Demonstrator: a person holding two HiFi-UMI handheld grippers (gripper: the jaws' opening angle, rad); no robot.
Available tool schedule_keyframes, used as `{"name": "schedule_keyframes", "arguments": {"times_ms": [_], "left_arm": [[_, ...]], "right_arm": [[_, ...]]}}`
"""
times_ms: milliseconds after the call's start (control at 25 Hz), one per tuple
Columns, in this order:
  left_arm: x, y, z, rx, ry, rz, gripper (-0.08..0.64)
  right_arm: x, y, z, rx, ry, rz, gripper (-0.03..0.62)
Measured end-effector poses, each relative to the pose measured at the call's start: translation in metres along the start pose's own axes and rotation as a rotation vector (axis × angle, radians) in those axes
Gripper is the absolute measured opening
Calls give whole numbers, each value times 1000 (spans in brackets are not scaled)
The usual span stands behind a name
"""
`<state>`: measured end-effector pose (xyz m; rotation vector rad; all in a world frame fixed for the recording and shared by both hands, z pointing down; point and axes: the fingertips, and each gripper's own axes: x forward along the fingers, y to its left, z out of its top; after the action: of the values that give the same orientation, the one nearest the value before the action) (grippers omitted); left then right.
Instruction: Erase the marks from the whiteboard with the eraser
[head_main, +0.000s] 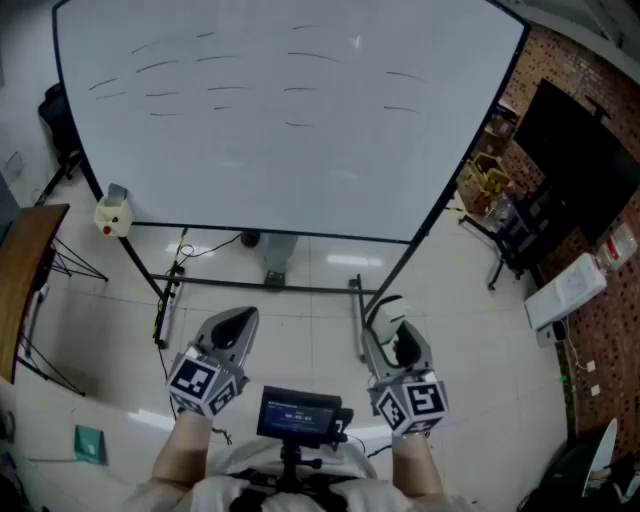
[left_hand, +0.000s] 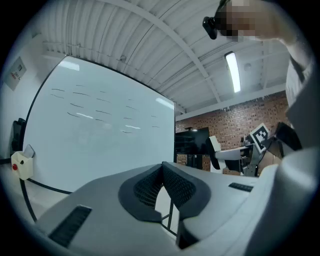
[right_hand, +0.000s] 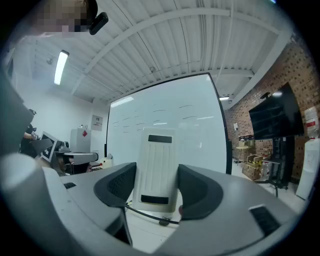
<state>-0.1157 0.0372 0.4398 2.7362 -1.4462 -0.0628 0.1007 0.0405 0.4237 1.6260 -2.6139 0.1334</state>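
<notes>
The whiteboard (head_main: 300, 160) stands ahead of me on a black frame, with several short dark marks (head_main: 230, 88) across its upper part. Both grippers are held low, well short of the board. My right gripper (head_main: 392, 322) is shut on a white eraser (head_main: 383, 305); in the right gripper view the eraser (right_hand: 157, 155) stands upright between the jaws of the right gripper (right_hand: 156, 176), with the whiteboard (right_hand: 170, 112) behind it. My left gripper (head_main: 238, 322) is shut with nothing in it; in the left gripper view its pads (left_hand: 150, 187) meet at the tip, and the whiteboard (left_hand: 95, 145) lies to the left.
A cream box with a red dot (head_main: 113, 216) hangs at the board's lower left corner. The stand's legs (head_main: 270, 284) run along the tiled floor. A black screen on a stand (head_main: 575, 160) and cartons (head_main: 485, 180) are at the right, and a wooden table (head_main: 25, 270) at the left.
</notes>
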Motion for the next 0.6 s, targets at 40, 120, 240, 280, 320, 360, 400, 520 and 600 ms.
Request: {"name": "schedule_keyframes", "arguments": {"times_ms": [40,120,240,280,320,360,400,520,600], "left_arm": [[-1,8,0,6,-6,16,8],[-3,21,2,26,-23,49,8],[0,30,5,71,-50,61,8],[4,30,6,78,-53,49,8],[8,29,8,79,-56,37,8],[13,31,10,78,-61,30,8],[19,33,12,77,-66,29,8],[39,42,16,74,-68,33,8],[53,50,19,57,-65,42,8]], "right_arm": [[4,1,0,-4,-3,-3,278],[10,4,-1,-12,-7,-7,278],[17,7,-1,-24,-2,-6,276],[20,7,0,-27,-2,-6,278],[23,6,2,-29,-5,-5,278],[28,4,4,-30,-8,-5,278],[33,1,6,-31,-13,-4,278],[52,-12,11,-28,-24,-4,276],[68,-22,14,-32,-28,11,276]]}}
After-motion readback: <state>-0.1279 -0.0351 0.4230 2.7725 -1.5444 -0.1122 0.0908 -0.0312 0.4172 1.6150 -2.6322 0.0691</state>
